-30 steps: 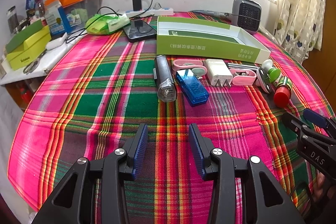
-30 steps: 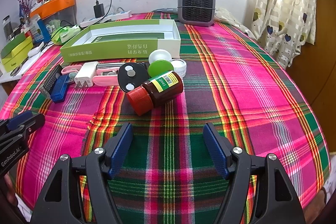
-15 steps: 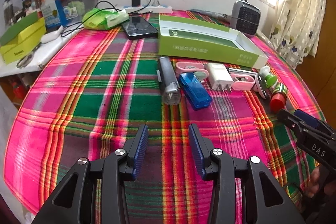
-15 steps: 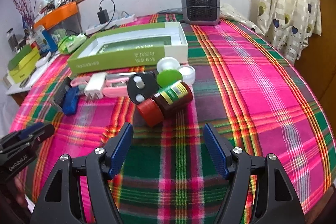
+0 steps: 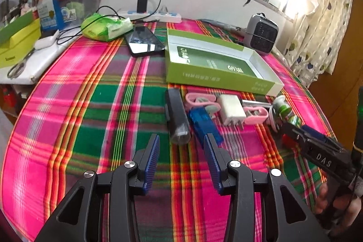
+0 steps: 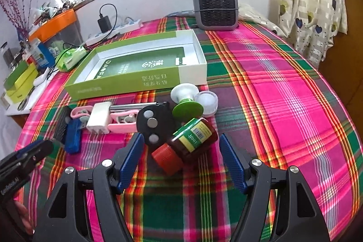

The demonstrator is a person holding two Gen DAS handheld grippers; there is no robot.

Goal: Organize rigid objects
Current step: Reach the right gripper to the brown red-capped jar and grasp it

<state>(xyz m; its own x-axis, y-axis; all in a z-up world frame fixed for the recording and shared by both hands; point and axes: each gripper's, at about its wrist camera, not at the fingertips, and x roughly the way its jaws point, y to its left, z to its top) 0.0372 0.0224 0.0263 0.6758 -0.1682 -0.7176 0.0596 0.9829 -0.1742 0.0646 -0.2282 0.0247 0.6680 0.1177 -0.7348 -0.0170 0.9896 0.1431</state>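
Observation:
A row of small items lies on the plaid cloth in front of an open green box (image 5: 217,65) (image 6: 136,69). In the left wrist view my left gripper (image 5: 181,140) is open, just short of a dark cylinder (image 5: 178,119) and a blue case (image 5: 204,126). A white charger (image 5: 232,109) and pink clips (image 5: 255,115) lie to their right. In the right wrist view my right gripper (image 6: 181,140) is open, its blue pads either side of a brown bottle (image 6: 192,140) with a red cap (image 6: 166,157), lying on its side. A black round piece (image 6: 154,126) and a green-and-white spool (image 6: 186,101) sit just behind it.
A grey heater (image 6: 215,8) stands at the far edge near the curtain (image 6: 310,3). A phone (image 5: 144,41), a green packet (image 5: 106,26) and a power strip (image 5: 156,15) lie at the back left. A side shelf with boxes (image 5: 15,47) and scissors flanks the table's left.
Both grippers have moved forward toward the row of items. The right one now straddles the brown bottle; the left one has come close to the dark cylinder and blue case.

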